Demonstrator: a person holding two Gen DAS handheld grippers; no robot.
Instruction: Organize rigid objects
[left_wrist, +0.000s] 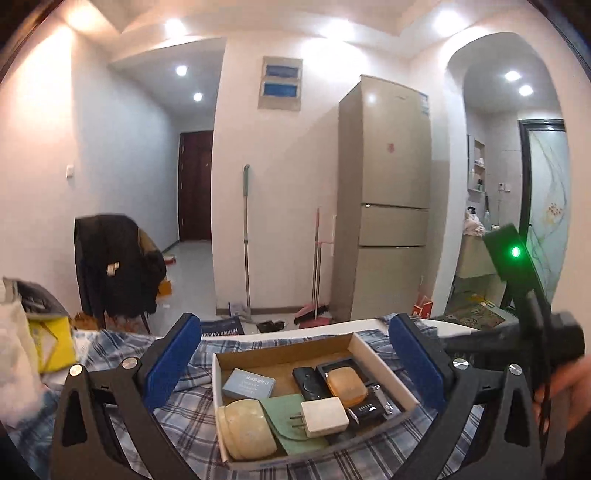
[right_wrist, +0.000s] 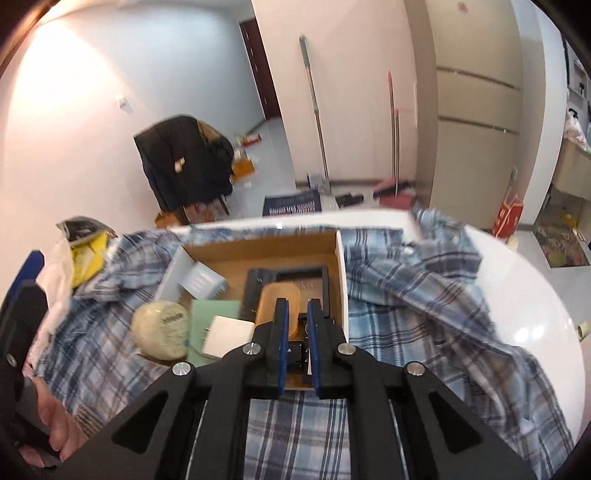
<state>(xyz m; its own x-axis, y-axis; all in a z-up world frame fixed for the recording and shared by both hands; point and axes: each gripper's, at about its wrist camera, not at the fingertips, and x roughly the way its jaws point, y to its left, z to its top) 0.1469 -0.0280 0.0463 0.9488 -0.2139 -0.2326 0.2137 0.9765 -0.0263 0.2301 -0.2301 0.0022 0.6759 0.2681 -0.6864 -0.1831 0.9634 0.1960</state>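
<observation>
We hold the left tongs (left_wrist: 291, 354) spread wide, released, hovering just in front of the cardboard box (left_wrist: 384, 365) on the plaid cloth (left_wrist: 184, 428) covering the bench (right_wrist: 517, 280). Inside the box lie a white charger (left_wrist: 325, 417), a green card (left_wrist: 291, 424), a cream round case (left_wrist: 245, 428), an orange soap (left_wrist: 347, 384) and a black remote (left_wrist: 310, 382). Our right tongs (right_wrist: 295, 325) are nearly closed over the box's near right corner; we cannot tell whether they grip the small black item (right_wrist: 297, 354) between them.
</observation>
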